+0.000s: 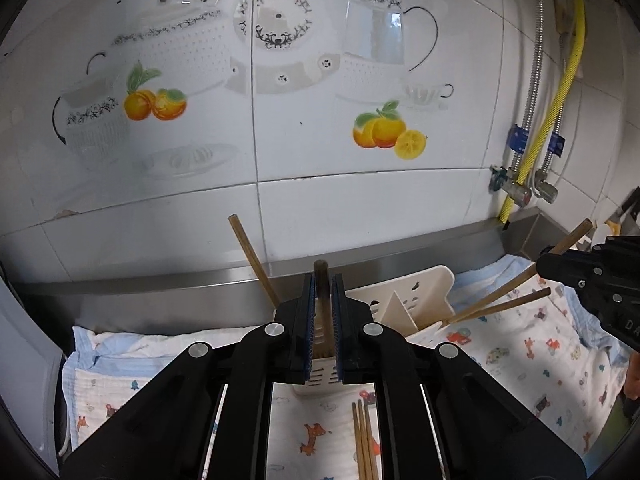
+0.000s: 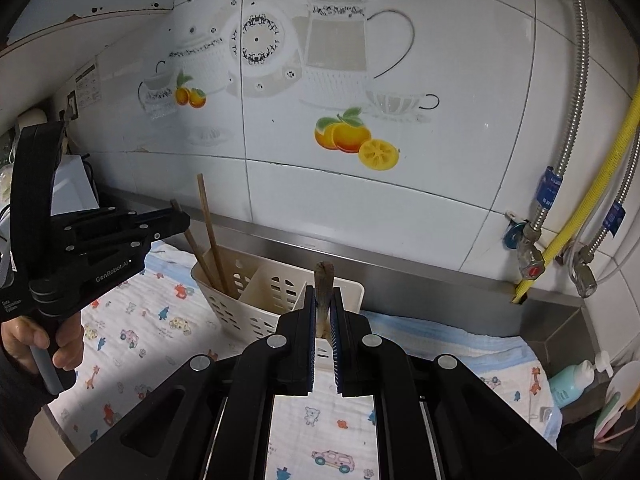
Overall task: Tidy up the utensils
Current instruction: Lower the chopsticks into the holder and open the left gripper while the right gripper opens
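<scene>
Tiled wall [image 1: 360, 200] printed with teapots and oranges fills the back, with a steel ledge [image 1: 180, 280] running along its foot. Below it a white cloth [image 2: 132, 332] patterned with small animals and cars covers the counter. On the cloth stands a cream slotted utensil holder [image 2: 260, 300] with several compartments. One chopstick [image 1: 250, 258] leans upright in its left compartment, and two more [image 1: 500, 304] jut out at a slant over the right side of the holder in the left wrist view. A loose bundle of chopsticks [image 1: 364, 440] lies on the cloth just in front of the left gripper [image 1: 323, 312].

That left gripper is clamped on a single dark-tipped chopstick [image 1: 321, 280], held upright above the holder. The right gripper [image 2: 324, 320] likewise pinches a chopstick [image 2: 323, 284] between its blue pads, its tip rising over the holder's right end. A hand [image 2: 44, 340] grasps the left gripper's handle.
</scene>
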The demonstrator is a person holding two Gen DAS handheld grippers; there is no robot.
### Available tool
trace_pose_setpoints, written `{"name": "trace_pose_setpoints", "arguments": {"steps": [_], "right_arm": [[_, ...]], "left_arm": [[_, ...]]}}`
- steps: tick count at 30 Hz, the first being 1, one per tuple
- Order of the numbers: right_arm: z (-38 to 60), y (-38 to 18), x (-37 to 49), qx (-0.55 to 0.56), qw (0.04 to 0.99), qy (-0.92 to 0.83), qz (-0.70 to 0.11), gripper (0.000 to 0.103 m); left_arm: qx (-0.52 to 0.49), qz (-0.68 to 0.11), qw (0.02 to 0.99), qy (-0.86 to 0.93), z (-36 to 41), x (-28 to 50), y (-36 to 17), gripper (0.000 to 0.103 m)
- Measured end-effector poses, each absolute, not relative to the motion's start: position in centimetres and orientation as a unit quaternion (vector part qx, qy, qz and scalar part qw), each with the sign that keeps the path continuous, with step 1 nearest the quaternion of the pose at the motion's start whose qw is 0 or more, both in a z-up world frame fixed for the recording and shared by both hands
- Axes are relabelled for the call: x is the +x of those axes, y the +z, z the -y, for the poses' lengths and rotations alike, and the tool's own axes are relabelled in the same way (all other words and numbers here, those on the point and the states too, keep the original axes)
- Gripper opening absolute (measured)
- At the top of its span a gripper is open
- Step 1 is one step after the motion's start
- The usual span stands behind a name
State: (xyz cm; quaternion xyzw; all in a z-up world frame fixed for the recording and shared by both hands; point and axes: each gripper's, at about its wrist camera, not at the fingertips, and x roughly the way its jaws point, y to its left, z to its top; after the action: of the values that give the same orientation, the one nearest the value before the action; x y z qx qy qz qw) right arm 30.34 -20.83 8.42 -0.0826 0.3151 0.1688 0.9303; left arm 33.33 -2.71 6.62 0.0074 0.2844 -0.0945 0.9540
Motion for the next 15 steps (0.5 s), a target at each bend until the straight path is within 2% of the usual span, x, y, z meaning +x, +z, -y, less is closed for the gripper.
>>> {"name": "trace_pose_setpoints", "arguments": {"steps": [6,8,10,11,15], "right_arm": [[21.1,8.5,30.2,-0.076,0.934,0.164,-0.308,0.009],[21.2,8.7,30.0,-0.074,0.935,0.164,-0.305,0.013],[21.2,8.9,29.7,-0.074,0.937,0.162,-0.299,0.017],[21.3,9.0,29.4,-0.074,0.939,0.161,-0.295,0.022],[21.5,9.6,27.9,-0.069,0.944,0.16,-0.281,0.024]], "left_arm": [[0.006,-0.279,0.955,-0.097,2.7,32.9,7.0,0.009],[0.005,-0.276,0.956,-0.096,2.6,32.5,7.3,0.012],[0.002,-0.27,0.958,-0.095,2.3,31.9,7.7,0.024],[0.0,-0.265,0.96,-0.095,2.2,31.6,8.0,0.025],[-0.001,-0.255,0.962,-0.099,2.1,29.7,8.7,0.025]]}}
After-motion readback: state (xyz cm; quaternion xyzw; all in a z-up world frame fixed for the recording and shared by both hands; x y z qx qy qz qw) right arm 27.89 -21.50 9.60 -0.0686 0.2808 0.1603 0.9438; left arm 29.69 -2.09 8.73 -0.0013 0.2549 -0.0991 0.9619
